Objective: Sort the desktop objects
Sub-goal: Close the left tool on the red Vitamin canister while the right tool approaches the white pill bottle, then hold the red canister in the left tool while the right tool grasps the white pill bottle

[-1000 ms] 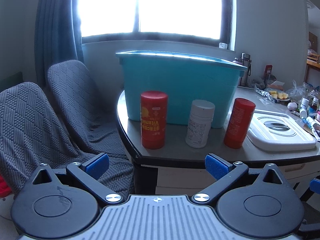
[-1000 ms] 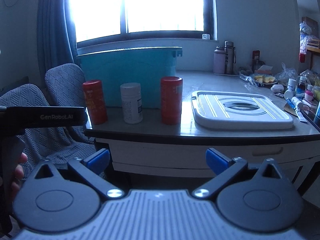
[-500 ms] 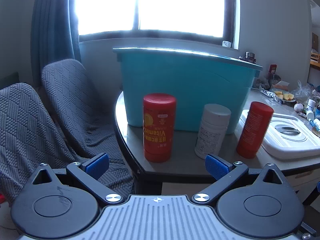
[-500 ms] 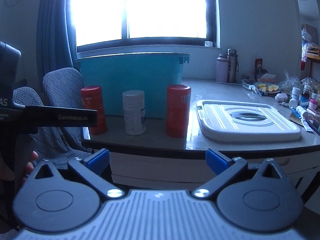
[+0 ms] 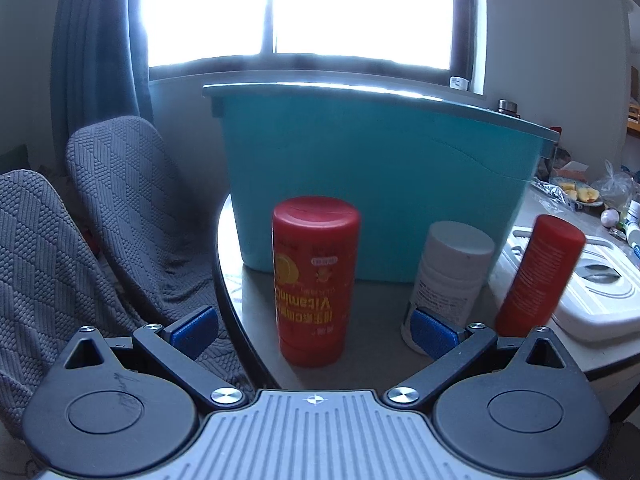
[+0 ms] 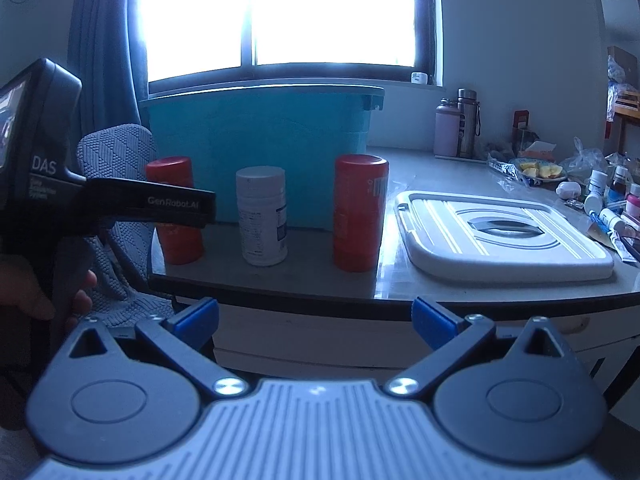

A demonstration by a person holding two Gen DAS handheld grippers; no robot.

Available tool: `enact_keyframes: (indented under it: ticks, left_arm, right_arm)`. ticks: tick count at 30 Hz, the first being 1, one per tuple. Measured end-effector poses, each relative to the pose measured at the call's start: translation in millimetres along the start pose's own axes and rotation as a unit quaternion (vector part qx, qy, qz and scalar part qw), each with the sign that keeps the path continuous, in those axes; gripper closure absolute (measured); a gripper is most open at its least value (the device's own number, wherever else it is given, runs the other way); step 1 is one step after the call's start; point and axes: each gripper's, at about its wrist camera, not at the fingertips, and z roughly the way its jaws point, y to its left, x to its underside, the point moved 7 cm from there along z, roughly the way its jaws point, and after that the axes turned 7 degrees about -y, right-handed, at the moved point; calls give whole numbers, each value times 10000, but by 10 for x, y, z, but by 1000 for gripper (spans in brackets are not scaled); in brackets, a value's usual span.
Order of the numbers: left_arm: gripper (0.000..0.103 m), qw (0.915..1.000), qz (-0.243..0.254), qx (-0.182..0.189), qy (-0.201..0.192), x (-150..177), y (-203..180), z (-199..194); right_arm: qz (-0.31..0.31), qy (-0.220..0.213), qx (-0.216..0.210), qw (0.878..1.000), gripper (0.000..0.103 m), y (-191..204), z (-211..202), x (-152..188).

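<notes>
Three containers stand in a row on the desk in front of a teal storage bin (image 5: pixel 380 184): a red vitamin tube (image 5: pixel 314 280), a white pill bottle (image 5: pixel 450 280) and a second red tube (image 5: pixel 536 276). My left gripper (image 5: pixel 314 330) is open, its blue pads either side of the red vitamin tube, just short of it. My right gripper (image 6: pixel 314 320) is open and empty below the desk's front edge. The right wrist view shows the same vitamin tube (image 6: pixel 174 210), white bottle (image 6: pixel 262 216), second red tube (image 6: pixel 360 212), bin (image 6: pixel 260 152) and the left gripper's body (image 6: pixel 120 206).
The bin's white lid (image 6: pixel 504 232) lies flat on the desk to the right. Small bottles and clutter (image 6: pixel 600 196) fill the far right, two flasks (image 6: pixel 456 124) stand at the back. Grey covered chairs (image 5: pixel 100 216) are left of the desk.
My left gripper has moved forward and up to the red vitamin tube, which now looms between its pads. My right gripper has edged closer to the desk.
</notes>
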Motion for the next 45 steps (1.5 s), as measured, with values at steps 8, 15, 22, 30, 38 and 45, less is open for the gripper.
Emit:
enact_keyframes:
  ticks: [8,15,22,30,38,45]
  left_arm:
    - [0,10000,35,-31,-3,-16,30,256]
    - [1,10000,60,-76,7,-23,12,410]
    - [48,9999,112,-55,-21,-23,-30,519]
    - [53,10000,-28,11,27,-22,-22,479]
    - [53,10000,-53,-70,8,-139,104,341]
    - [53,9998,-118,-170,78,-145,285,176]
  right_arm:
    - [46,75,1,10000,0,-7,167,29]
    - [32,142,-4,9999,0,-20,260,71]
    - [34,252,-37,9997,0,-36,311,123]
    - [41,201,-88,9998,0,-32,297,103]
    - [62,145,-244,9996,0,78,256,66]
    - [8,69,-370,9993,0,187,240,2]
